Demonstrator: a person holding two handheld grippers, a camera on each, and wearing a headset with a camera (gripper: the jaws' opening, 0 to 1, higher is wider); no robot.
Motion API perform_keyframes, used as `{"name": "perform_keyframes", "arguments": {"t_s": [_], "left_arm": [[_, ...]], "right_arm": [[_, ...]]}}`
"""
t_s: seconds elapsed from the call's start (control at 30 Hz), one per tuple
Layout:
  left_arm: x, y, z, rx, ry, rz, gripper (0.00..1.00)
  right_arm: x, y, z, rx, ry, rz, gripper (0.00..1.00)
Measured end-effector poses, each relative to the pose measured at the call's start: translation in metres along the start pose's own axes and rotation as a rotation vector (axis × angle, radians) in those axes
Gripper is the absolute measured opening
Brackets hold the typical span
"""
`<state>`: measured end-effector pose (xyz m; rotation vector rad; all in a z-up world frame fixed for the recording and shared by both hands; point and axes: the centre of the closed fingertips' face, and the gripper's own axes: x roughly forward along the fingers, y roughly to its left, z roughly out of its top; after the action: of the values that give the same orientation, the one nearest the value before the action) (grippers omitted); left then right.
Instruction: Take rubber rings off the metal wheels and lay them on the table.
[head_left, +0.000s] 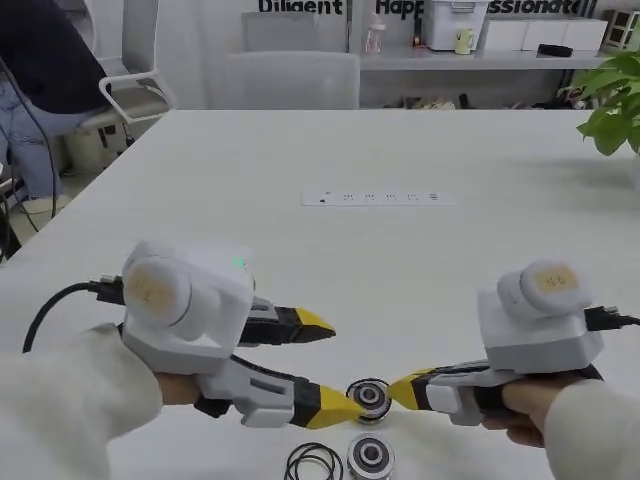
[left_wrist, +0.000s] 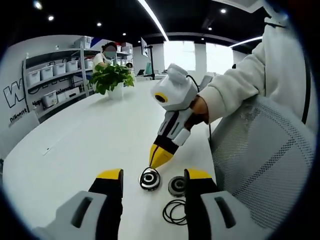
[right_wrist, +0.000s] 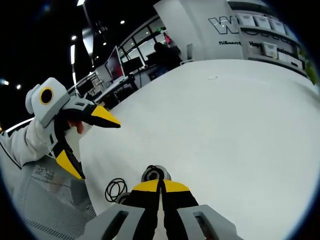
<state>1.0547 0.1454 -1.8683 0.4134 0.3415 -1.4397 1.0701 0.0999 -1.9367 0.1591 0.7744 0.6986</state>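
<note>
**Left tongs** (head_left: 330, 365): released, jaws spread wide. One tip rests just beside the wheel (head_left: 370, 397) on its left. The other is raised above and to the left of it. In the left gripper view the wheel sits between your two tips, slightly ahead of them.

**Right tongs** (head_left: 400, 390): clenched, tips pressed together and meeting the wheel's right edge. Whether they pinch any rubber there is too fine to tell.

**Relation:** the wheel lies directly between the two tongs on the desk (head_left: 400, 270). It appears to lie flat, face up, so its axis stands roughly upright and any ring on it runs around the rim, level with the desk. Both tongs are about equally near. The right is at the rim, and the left has the opening to brace.

**Judgement:** the coming move likely calls for your left tongs to close across the wheel and hold it while the right draws outward, away from it.

**Beyond:** a second wheel (head_left: 370, 458) lies just on your side of the wheel. Loose rings (head_left: 313, 462) lie on the desk to the wheel's near left.
</note>
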Motion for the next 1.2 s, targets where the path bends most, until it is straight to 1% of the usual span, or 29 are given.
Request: {"name": "perform_keyframes", "arguments": {"t_s": [0.1,0.17,0.27,0.3,0.33,0.4,0.47,0.63,0.73,0.83,0.93,1.0,1.1,1.2], "left_arm": [[-0.009,0.002,0.002,-0.007,-0.014,0.017,0.46],[-0.016,0.003,0.003,-0.026,-0.03,0.032,0.47],[-0.027,0.002,0.007,-0.054,-0.071,0.051,0.49],[-0.03,0.0,0.008,-0.061,-0.078,0.055,0.49],[-0.033,-0.002,0.009,-0.06,-0.081,0.062,0.5],[-0.038,-0.002,0.009,-0.047,-0.086,0.09,0.53],[-0.042,-0.008,0.006,-0.037,-0.08,0.091,0.55],[-0.055,-0.015,0.0,-0.057,-0.085,0.117,0.59],[-0.063,-0.02,-0.005,-0.066,-0.079,0.132,0.59],[-0.071,-0.019,-0.005,-0.078,-0.1,0.154,0.6],[-0.078,-0.013,-0.001,-0.102,-0.132,0.181,0.61],[-0.08,-0.012,0.0,-0.107,-0.143,0.188,0.63],[-0.082,-0.014,-0.002,-0.135,-0.147,0.181,0.69],[-0.084,-0.016,-0.005,-0.142,-0.143,0.177,0.7]], "right_arm": [[0.0,-0.001,0.0,0.002,-0.001,-0.002,0.0],[-0.001,-0.002,0.0,0.005,-0.001,-0.005,0.0],[-0.001,-0.003,0.001,0.01,-0.004,-0.009,0.0],[-0.002,-0.003,0.001,0.011,-0.004,-0.01,0.0],[-0.002,-0.004,0.001,0.013,-0.005,-0.011,0.0],[-0.002,-0.004,0.001,0.016,-0.007,-0.012,0.0],[-0.003,-0.005,0.002,0.02,-0.01,-0.014,0.0],[-0.004,-0.006,0.004,0.027,-0.02,-0.017,0.0],[-0.005,-0.007,0.005,0.031,-0.025,-0.02,0.0],[-0.006,-0.008,0.006,0.032,-0.028,-0.021,0.0],[-0.007,-0.008,0.007,0.035,-0.033,-0.024,0.0],[-0.008,-0.009,0.008,0.036,-0.035,-0.025,0.0],[-0.01,-0.011,0.01,0.036,-0.041,-0.032,0.0],[-0.012,-0.012,0.012,0.045,-0.052,-0.037,0.0]]}}
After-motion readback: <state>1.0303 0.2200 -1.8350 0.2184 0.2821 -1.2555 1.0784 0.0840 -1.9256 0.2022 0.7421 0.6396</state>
